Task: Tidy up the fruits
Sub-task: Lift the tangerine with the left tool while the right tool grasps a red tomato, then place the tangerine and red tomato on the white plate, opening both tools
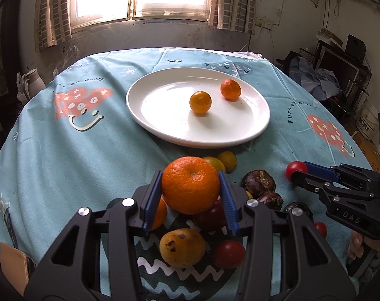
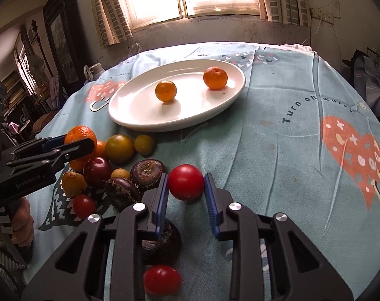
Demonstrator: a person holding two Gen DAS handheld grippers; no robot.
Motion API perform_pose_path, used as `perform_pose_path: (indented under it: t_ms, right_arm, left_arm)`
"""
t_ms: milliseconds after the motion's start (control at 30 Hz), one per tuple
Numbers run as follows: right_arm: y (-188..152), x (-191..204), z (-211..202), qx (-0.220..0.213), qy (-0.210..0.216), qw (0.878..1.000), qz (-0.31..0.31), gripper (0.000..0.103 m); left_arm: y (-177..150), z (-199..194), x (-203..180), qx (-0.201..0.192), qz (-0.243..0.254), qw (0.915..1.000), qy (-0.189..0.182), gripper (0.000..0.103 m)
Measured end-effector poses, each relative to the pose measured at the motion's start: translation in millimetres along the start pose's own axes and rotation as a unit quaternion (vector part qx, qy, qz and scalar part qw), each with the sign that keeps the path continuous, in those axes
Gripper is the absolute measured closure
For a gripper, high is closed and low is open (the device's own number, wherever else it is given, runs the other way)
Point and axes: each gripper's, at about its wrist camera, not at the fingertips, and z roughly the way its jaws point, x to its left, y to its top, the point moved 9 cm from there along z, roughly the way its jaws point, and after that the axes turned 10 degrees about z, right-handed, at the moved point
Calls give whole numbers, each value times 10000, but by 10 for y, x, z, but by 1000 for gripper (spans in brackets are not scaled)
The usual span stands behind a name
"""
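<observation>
My left gripper [image 1: 190,185] is shut on a large orange mandarin [image 1: 190,184], held above the fruit pile; it also shows in the right wrist view [image 2: 79,135]. My right gripper [image 2: 186,185] is shut on a red tomato [image 2: 186,185], just above the cloth; the left wrist view shows that tomato [image 1: 295,168] at the right. A white oval plate [image 1: 164,128] holds two small oranges [image 1: 200,102] [image 1: 230,89]. The pile holds a yellow fruit [image 1: 181,247], a red tomato [image 1: 228,253], a dark plum [image 2: 97,171] and brown chestnuts [image 1: 258,181].
The round table has a light blue printed cloth [image 2: 277,150]. A second red tomato [image 2: 161,279] and a dark chestnut [image 2: 162,243] lie under my right gripper. A white jug [image 1: 35,80] stands beyond the table's far left edge. Clutter lines the right wall.
</observation>
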Motion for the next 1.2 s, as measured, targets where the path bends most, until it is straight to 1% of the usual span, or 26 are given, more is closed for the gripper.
perform_pose_path:
  t_ms: [33,167,300,400,500,567,667,767,867,900,933,967,1000,1033,1067,1100,1167,1200]
  right_arm:
    - [2,-19,-21,-51,-47,10000,12,75]
    - [59,-74,-174,-283,69,9995,151,74]
    - [115,-137,-198,-269,159,9990,320,74]
    - [389,-68,-271,-361,240,9987,284,74]
    - [809,52,-346,-638,275,9974,214,74]
    - [1057,117,-297,-750,291,9965,223,74]
    - [1224,182,13,-585,377,9971,302,74]
    - [1168,161,427,-239,376,9980,444,74]
    - [1052,76,745,153,368,9974,605,73]
    - [1025,48,815,260,360,9969,653,70]
    - [1004,27,854,299,379,9964,698,51]
    - [1006,-1,867,275,346,9961,762,41]
    - [1020,-18,838,174,365,9958,822,40]
    - [1038,-20,800,125,389,9956,846,40]
    - [1060,-4,738,86,437,9954,845,40]
    - [1096,18,634,-23,500,9952,847,40]
    - [1191,99,283,-453,645,9935,817,38]
    - [1242,152,58,-735,703,9919,757,26]
  left_arm:
    - [-4,-5,-1,0,7,10000,-1,57]
    - [-6,-6,-11,-6,32,10000,-7,57]
    - [22,-9,-10,5,-1,10000,-79,57]
    - [195,-1,51,-18,-104,9999,-121,57]
    - [505,44,156,-83,-103,9999,67,57]
    - [701,139,215,-91,-188,9998,40,57]
    - [840,384,246,70,-232,9997,15,57]
    - [824,617,224,207,-241,9995,-23,57]
    - [753,791,223,379,-200,9990,-96,57]
    - [737,834,229,420,-186,9989,-81,57]
    - [721,867,232,446,-173,9988,-59,57]
    - [707,885,231,469,-144,9988,-54,56]
    - [698,881,230,457,-123,9989,-59,53]
    - [705,854,240,391,-115,9992,-2,41]
    - [726,801,256,290,-104,9995,110,31]
    - [754,730,269,176,-75,9996,210,29]
    - [783,581,313,4,-53,9994,336,26]
    - [785,501,349,-57,-71,9992,380,23]
